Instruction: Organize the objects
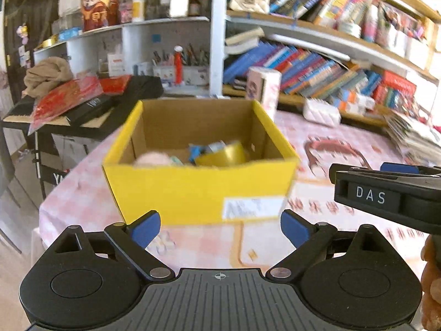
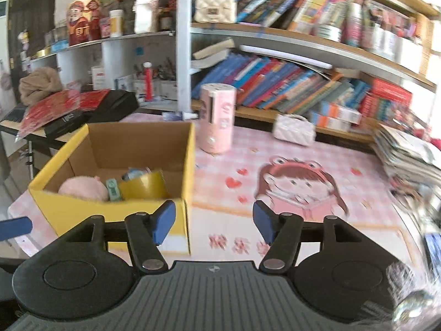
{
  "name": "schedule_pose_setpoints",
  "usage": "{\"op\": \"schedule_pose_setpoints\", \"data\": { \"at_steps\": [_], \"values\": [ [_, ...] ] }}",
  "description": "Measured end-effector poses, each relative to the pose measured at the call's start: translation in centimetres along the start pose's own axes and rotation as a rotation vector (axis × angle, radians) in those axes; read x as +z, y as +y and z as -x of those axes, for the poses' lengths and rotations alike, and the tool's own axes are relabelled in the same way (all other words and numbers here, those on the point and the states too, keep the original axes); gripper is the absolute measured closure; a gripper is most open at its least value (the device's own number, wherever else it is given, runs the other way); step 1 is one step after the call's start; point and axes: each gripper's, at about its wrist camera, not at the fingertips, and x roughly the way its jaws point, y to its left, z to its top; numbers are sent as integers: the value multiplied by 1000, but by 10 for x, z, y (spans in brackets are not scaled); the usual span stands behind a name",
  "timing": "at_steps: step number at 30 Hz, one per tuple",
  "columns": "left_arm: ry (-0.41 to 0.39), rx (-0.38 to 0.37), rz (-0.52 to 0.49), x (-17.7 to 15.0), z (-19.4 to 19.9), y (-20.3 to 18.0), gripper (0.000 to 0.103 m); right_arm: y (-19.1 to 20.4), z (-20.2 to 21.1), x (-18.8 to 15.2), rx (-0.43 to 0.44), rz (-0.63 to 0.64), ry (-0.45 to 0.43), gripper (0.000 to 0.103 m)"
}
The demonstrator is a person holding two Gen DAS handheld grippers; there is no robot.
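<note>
Left wrist view shows me my left gripper [image 1: 220, 230] with its blue-padded fingers [image 1: 146, 227] spread wide apart and nothing between them, held above the tabletop [image 1: 344, 220], which is covered in a pink checked cloth. Straight ahead of those fingers stands the yellow cardboard box [image 1: 193, 190], open at the top, with a white label on its near wall. Inside I can make out a pink plush toy [image 1: 153, 160], a yellow tape roll [image 1: 223, 154] and some small blue and white items behind it that are too blurred for me to name. My right gripper [image 1: 386, 193] reaches in from the right edge of this view, seen side-on, marked DAS.

From the right wrist view, the right gripper [image 2: 215, 222] also has its fingers [image 2: 164, 220] apart and empty. The box [image 2: 110, 215] sits ahead and to the left, its near right corner just behind the left finger. The plush toy [image 2: 82, 189], a small green item [image 2: 113, 190] and the tape roll [image 2: 144, 184] lie together against the near wall of the box. Beyond the box a pink cylindrical container [image 2: 216, 118] stands upright on the tabletop [image 2: 358, 193], and farther right a small white quilted bag [image 2: 293, 129] lies near the bookshelf [image 2: 303, 41]. A stack of papers [image 2: 408, 154] is piled at the right edge of the tabletop
</note>
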Motion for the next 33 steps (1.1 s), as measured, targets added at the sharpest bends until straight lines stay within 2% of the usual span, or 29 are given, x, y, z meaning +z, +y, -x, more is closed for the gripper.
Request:
{"op": "schedule_pose_setpoints", "data": {
  "at_steps": [3, 9, 18, 22, 27, 33],
  "values": [
    [12, -22, -21, -12, 8, -8, 3, -7, 19, -21, -41, -28, 4, 34],
    [48, -56, -53, -32, 18, -26, 3, -25, 49, -55, -124, -96, 26, 29],
    [21, -29, -54, -35, 27, -37, 2, -52, 68, -79, -246, -166, 61, 22],
    [13, -12, -45, -32, 26, -42, 1, -59, 69, -81, -248, -162, 68, 18],
    [-2, 34, -102, -29, 25, -53, 1, -60, 72, -80, -242, -141, 62, 14],
    [23, 46, -105, -27, 20, -56, 1, -63, 72, -78, -248, -146, 63, 9]
  ]
}}
